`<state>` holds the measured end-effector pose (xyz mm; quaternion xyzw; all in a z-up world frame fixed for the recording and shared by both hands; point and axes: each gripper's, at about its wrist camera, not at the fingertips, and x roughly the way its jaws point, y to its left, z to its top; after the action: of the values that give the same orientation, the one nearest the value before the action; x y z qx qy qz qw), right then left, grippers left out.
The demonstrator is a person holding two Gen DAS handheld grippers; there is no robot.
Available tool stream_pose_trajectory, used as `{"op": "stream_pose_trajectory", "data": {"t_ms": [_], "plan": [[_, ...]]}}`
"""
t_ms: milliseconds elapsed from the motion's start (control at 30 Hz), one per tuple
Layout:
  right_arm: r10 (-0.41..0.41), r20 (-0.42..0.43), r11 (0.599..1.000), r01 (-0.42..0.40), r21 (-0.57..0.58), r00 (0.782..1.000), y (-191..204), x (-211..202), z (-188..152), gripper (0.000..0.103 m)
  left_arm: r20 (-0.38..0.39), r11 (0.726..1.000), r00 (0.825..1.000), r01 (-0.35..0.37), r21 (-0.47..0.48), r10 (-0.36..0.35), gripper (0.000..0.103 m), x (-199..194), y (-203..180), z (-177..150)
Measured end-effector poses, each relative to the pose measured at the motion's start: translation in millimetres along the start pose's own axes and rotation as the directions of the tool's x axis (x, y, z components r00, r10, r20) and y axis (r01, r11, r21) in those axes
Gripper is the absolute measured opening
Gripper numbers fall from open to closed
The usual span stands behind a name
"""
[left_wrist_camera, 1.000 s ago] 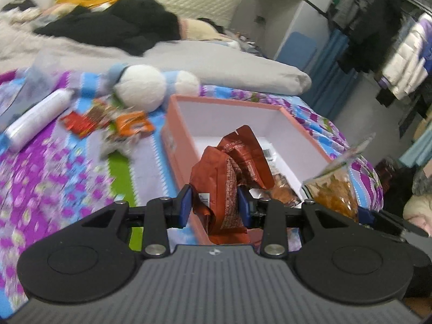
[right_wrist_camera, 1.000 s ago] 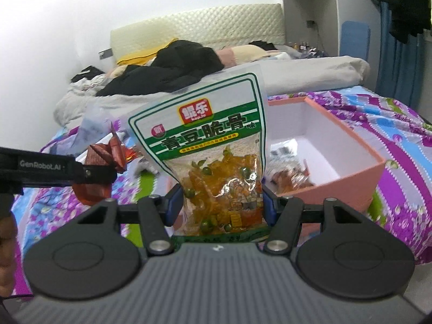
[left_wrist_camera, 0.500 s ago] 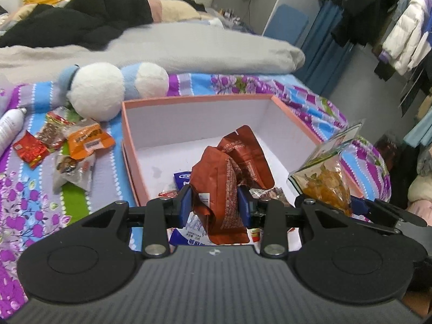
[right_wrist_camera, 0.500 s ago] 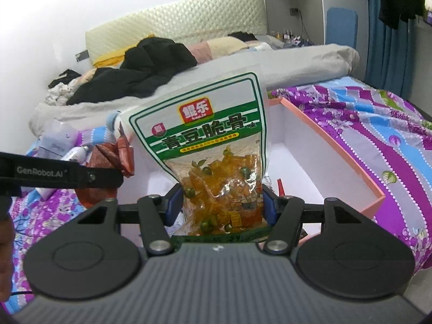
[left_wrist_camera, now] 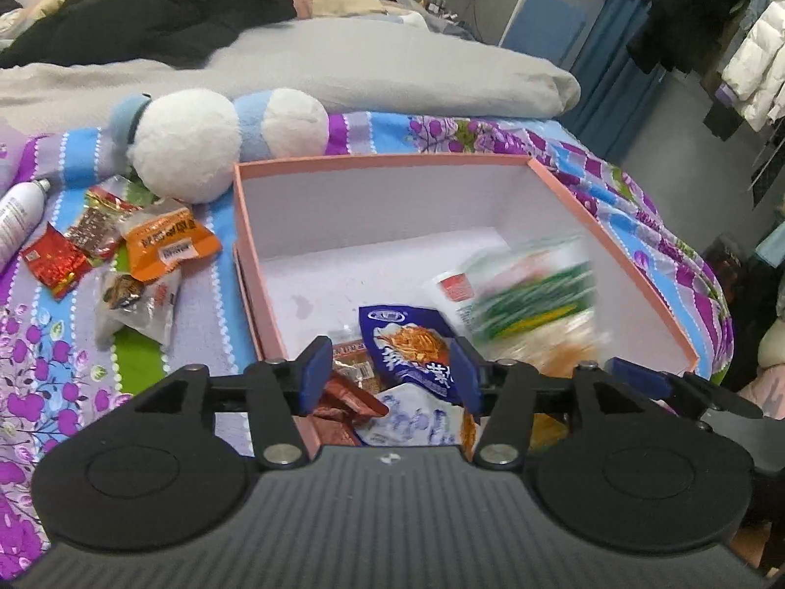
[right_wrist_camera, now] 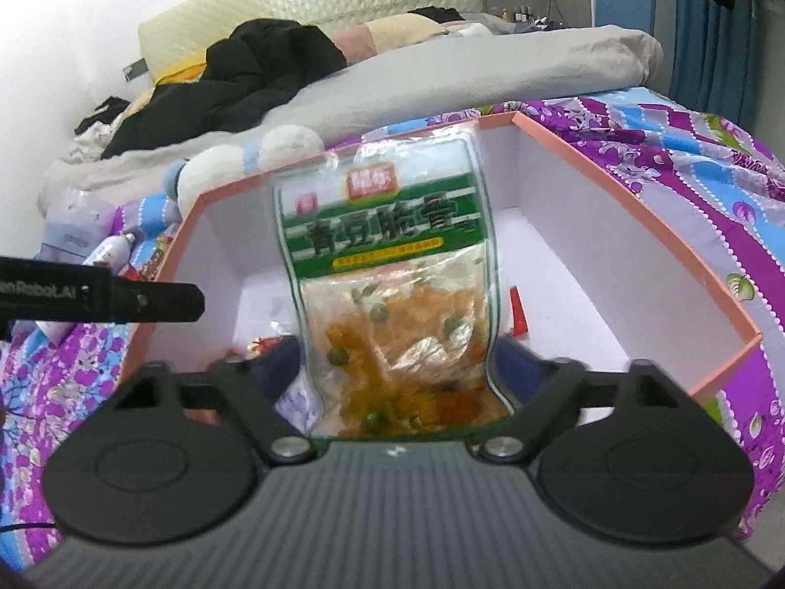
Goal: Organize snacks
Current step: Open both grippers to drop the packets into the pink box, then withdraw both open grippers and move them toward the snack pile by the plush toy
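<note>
Snacks go in the box (left_wrist_camera: pixel 613 245): both grippers, left (left_wrist_camera: pixel 387 375) and right (right_wrist_camera: pixel 395 368), gape wide (green bag (right_wrist_camera: pixel 392 270) blurred, falling); withdraw straight up.

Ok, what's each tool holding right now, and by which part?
Left tool: nothing, jaws open over the box. Right tool: the green pea snack bag has its bottom between the fingers, but blur hides whether they grip it.
</note>
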<state>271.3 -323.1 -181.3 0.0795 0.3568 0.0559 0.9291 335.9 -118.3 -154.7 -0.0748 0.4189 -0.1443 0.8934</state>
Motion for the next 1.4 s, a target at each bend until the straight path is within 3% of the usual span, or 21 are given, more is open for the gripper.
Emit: {"op": "stream_pose_trajectory", "data": {"t_ms": [367, 867, 1200, 1400], "plan": [[0.044, 0.068, 0.999, -0.043, -0.023, 0.997, 26.5, -50.4, -7.3, 0.089, 0.103, 1.000, 0.995, -0.013, 0.018, 0.011, 0.060, -83.1, 2.7, -21.1], [0.174, 0.144, 0.983, -0.164, -0.079, 0.974, 83.8, -133.5, -44.5, 0.089, 0.210, 0.999, 0.977, -0.046, 0.022, 0.040, 0.062, -202.1, 11.4, -85.3], [0.268, 0.126, 0.960, -0.254, -0.119, 0.955, 110.6, -167.3, -81.7, 0.089, 0.201, 0.996, 0.976, -0.076, -0.047, 0.084, 0.064, -244.3, 30.8, -133.0], [0.266, 0.121, 0.957, -0.248, -0.149, 0.956, 123.4, -177.9, -97.2, 0.089, 0.193, 0.990, 0.973, -0.112, -0.091, 0.128, 0.067, -259.3, 50.3, -151.1]]}}
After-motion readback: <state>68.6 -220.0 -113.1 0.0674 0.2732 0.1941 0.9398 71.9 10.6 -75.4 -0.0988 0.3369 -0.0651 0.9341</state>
